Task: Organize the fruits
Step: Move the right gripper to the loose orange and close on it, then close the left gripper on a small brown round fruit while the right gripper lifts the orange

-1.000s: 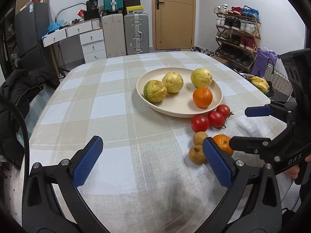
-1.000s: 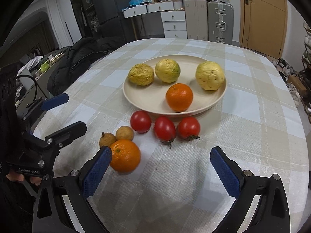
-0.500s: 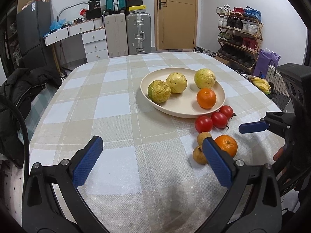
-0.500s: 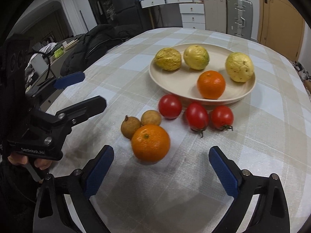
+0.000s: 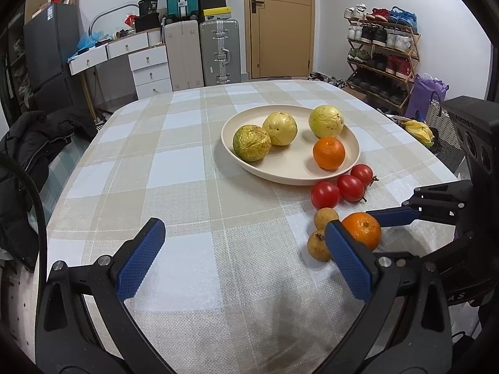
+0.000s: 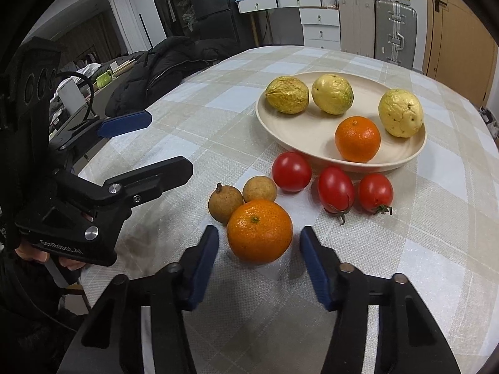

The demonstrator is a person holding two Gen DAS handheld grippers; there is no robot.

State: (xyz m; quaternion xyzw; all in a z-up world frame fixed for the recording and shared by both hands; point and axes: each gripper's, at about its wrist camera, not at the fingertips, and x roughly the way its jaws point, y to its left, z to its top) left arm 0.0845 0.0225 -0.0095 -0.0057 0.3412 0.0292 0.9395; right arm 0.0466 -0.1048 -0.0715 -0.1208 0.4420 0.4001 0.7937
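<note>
Right wrist view looks down over a table (image 6: 436, 249) covered in a beige and white checked cloth; the right gripper (image 6: 259, 243) sits low at the near edge, its two blue pads either side of a loose orange (image 6: 259, 231) that lies on the cloth; its jaws are closing, the orange is between them, and a thin gap shows on each side, so the pads are not yet pressing on the fruit; touching the orange on its far left side are two small brown round fruits (image 6: 225, 203), side by side; beyond them three red tomatoes (image 6: 335, 189) lie in a row just in front of a cream plate (image 6: 274, 124); the plate holds a second orange (image 6: 357, 139) near its front rim and three wrinkled yellow-green fruits (image 6: 332, 94) along its back; at the left of this view the left gripper (image 6: 156, 143) hangs above the cloth, well apart from all the fruit, with a person's fingers (image 6: 31, 254) around its handle; left wrist view shows the left gripper's jaws spread wide with nothing but bare cloth between the blue pads (image 5: 140, 263); from this side the loose orange (image 5: 363, 230) shows just behind the tip of the right-hand pad, with one blue finger (image 5: 393, 216) of the right gripper reaching in from the right edge to the orange's far side; behind the table stand a wooden door (image 5: 280, 21), suitcases (image 5: 220, 51), white drawers (image 5: 149, 68) and a shoe rack (image 5: 380, 50).
</note>
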